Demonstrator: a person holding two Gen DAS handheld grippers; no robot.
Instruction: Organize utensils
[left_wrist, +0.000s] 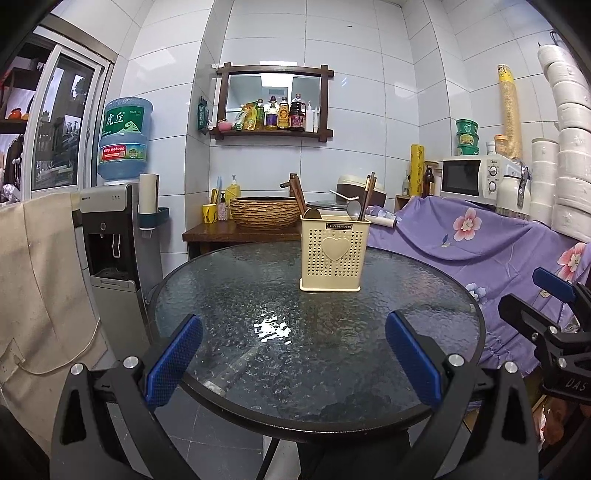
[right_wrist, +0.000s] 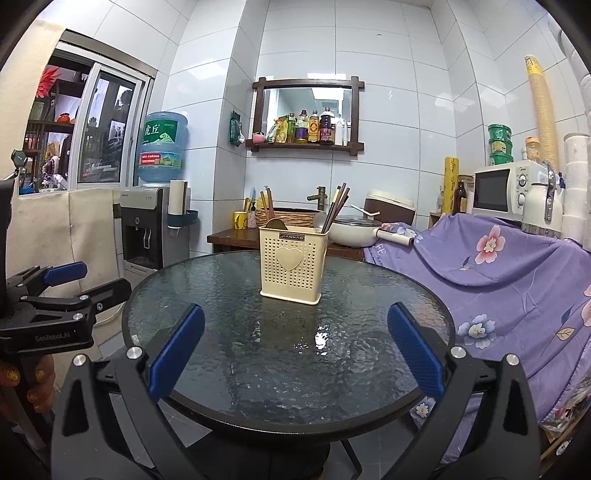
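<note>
Left tongs (left_wrist: 293, 356): released, blue pads spread wide, nothing between them; they hang over the near edge of the counter, well short of the holder.
Right tongs (right_wrist: 295, 352): also released and empty, pads wide apart, over the near edge of the same counter and aimed at the holder.
Counter (left_wrist: 229, 295): round top of textured glass with a dark rim; apart from the holder no loose utensil shows on it in either view.
Utensil holder (left_wrist: 334, 254): cream perforated plastic box with a heart on its front, standing upright on the far half of the counter, well apart from both tongs.
Left compartment: wooden chopsticks (right_wrist: 266, 203) lean out of it, with a rounded wooden spoon (right_wrist: 275, 223) bowl just above the rim.
Right compartment: dark chopsticks (right_wrist: 338, 206) fan upward, and a grey metal spoon (left_wrist: 354, 211) stands beside them.
Inner divider: hidden by the front wall, so the exact split cannot be told.
Progress: judging by the bare glass and the filled holder, the sorting looks complete or nearly so.
Left to do: nothing visible; at most drawing the tongs away.
</note>
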